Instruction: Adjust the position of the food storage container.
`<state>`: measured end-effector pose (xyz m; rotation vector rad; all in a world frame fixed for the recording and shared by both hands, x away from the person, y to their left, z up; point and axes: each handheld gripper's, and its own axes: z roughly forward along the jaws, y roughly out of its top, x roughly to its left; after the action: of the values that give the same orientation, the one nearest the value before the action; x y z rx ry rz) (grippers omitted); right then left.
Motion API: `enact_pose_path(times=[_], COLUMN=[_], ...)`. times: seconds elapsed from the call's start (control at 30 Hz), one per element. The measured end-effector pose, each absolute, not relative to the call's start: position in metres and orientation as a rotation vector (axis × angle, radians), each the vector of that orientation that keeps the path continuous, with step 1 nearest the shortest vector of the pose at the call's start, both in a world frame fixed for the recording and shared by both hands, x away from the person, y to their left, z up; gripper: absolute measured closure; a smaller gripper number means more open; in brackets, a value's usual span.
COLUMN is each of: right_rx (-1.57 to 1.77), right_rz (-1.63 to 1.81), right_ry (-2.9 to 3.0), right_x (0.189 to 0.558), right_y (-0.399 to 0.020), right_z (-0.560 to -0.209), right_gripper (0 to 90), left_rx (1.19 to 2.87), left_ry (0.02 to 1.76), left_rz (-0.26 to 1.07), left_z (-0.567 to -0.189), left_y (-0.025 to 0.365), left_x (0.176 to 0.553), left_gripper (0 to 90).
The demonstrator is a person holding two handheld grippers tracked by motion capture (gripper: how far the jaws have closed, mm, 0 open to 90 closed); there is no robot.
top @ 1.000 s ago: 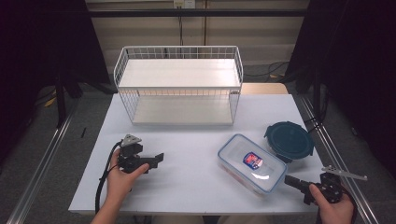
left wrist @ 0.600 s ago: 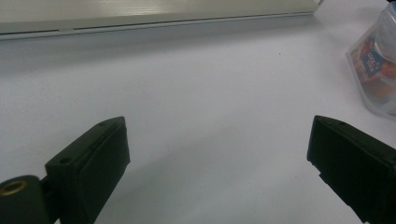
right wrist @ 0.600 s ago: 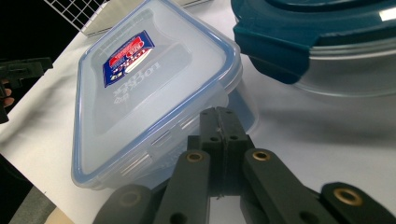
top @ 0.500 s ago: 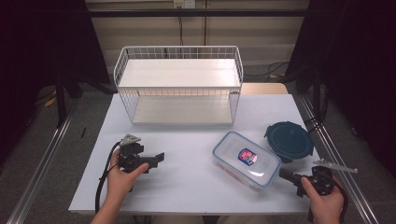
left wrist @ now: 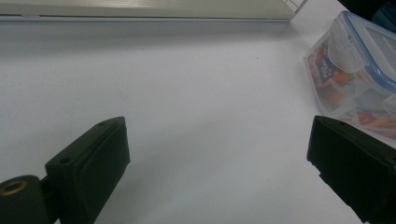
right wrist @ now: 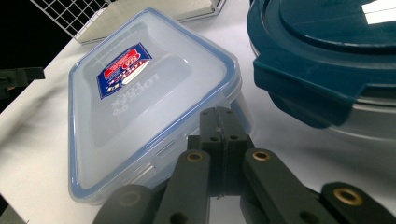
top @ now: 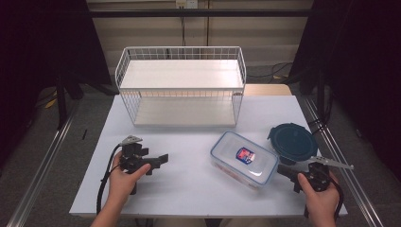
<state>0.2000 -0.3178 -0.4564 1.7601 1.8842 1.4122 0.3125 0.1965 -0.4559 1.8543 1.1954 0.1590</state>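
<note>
A clear rectangular food container (top: 244,158) with a blue-rimmed lid and a red-blue label lies on the white table (top: 189,142), right of centre. It also shows in the right gripper view as the container (right wrist: 140,93) and in the left gripper view as the container (left wrist: 359,79). A round dark-teal lidded container (top: 292,141) stands just right of it. My right gripper (top: 283,171) rests shut and empty at the rectangular container's near right corner; its jaws (right wrist: 223,126) are pressed together. My left gripper (top: 163,160) lies on the table at the left, jaws wide apart around nothing.
A white wire two-tier rack (top: 182,85) stands at the back centre of the table. A black cable (top: 106,179) loops from the left gripper toward the front edge. Metal rails run along both sides of the table.
The right gripper has moved left and forward, pushing the rectangular container a little leftward. The left gripper has stayed put.
</note>
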Motion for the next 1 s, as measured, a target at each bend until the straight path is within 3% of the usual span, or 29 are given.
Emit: enact_pose_path(times=[1.0], right_rx=[1.685], right_rz=[1.380], right_ry=[1.854], right_x=[0.245], right_y=[-0.269], right_z=[-0.453], right_gripper=[90.0], left_rx=[1.845], left_ry=[1.179], left_rz=[0.137], left_z=[-0.452], left_y=[0.202], left_x=[0.314], left_gripper=[5.6])
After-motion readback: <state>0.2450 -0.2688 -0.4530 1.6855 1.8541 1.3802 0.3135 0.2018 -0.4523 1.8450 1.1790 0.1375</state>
